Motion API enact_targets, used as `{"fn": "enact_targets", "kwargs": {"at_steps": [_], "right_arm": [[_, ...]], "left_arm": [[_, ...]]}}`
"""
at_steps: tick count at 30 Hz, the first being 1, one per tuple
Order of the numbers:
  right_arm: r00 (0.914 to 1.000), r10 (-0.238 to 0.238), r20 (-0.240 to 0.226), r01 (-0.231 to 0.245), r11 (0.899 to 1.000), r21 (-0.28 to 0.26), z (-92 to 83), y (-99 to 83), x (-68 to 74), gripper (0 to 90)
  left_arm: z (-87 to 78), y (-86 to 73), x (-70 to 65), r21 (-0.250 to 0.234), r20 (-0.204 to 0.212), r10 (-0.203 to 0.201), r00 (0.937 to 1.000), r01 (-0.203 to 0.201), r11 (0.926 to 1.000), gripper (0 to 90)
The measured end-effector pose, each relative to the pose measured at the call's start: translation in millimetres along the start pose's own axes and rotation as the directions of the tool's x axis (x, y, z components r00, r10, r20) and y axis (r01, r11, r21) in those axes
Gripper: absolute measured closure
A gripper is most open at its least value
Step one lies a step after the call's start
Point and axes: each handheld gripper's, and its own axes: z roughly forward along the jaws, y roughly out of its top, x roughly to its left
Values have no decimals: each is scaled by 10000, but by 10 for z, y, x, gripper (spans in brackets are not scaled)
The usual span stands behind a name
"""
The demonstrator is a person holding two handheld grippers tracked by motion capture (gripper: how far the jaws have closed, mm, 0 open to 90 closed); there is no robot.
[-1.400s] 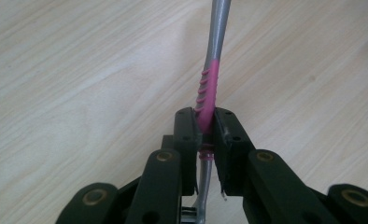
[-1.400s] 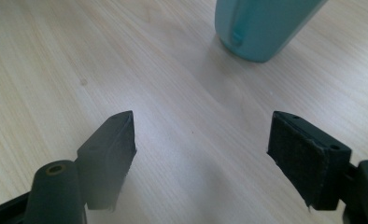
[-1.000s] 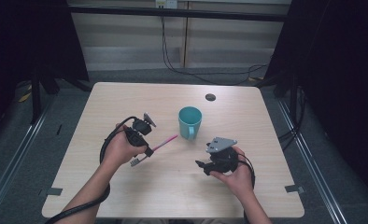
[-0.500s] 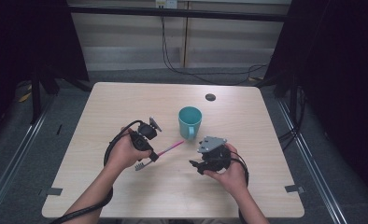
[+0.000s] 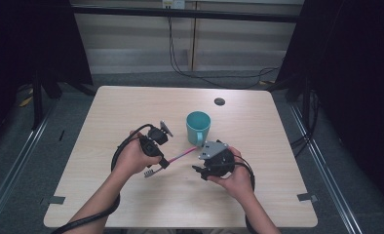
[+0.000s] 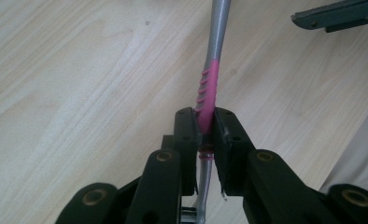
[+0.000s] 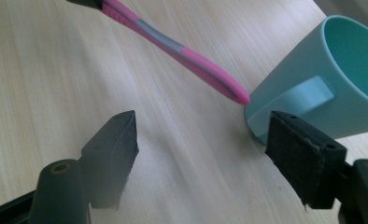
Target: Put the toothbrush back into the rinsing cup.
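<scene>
A pink and grey toothbrush (image 5: 181,155) hangs just above the table, its bristle head (image 5: 149,172) toward the person. My left gripper (image 5: 163,162) is shut on its ribbed pink grip (image 6: 209,81), with both pads (image 6: 187,126) pressed against it. The handle's pink tip (image 7: 229,88) ends beside the base of a teal mug (image 5: 198,126) that stands upright mid-table. My right gripper (image 5: 198,163) is open just right of the handle tip. In the right gripper view, its jaws (image 7: 205,133) stand wide below the handle, one pad in front of the mug (image 7: 322,79).
A small dark round disc (image 5: 220,101) lies near the table's far edge behind the mug. Cables loop from both grippers over the wooden tabletop (image 5: 107,112). Dark curtains and metal rails flank the table.
My right gripper has moved left and a little away from the person, closer to the toothbrush tip and the mug. The left hand has shifted slightly right with the toothbrush.
</scene>
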Motion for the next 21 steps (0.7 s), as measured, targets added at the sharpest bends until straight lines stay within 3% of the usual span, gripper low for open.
{"fn": "enact_targets", "kwargs": {"at_steps": [21], "right_arm": [[9933, -1151, -123, 1149, 9932, -189, 26, 204, 28, 367]], "left_arm": [[6, 93, -77, -22, 245, 237, 9994, -236, 9997, 804]]}}
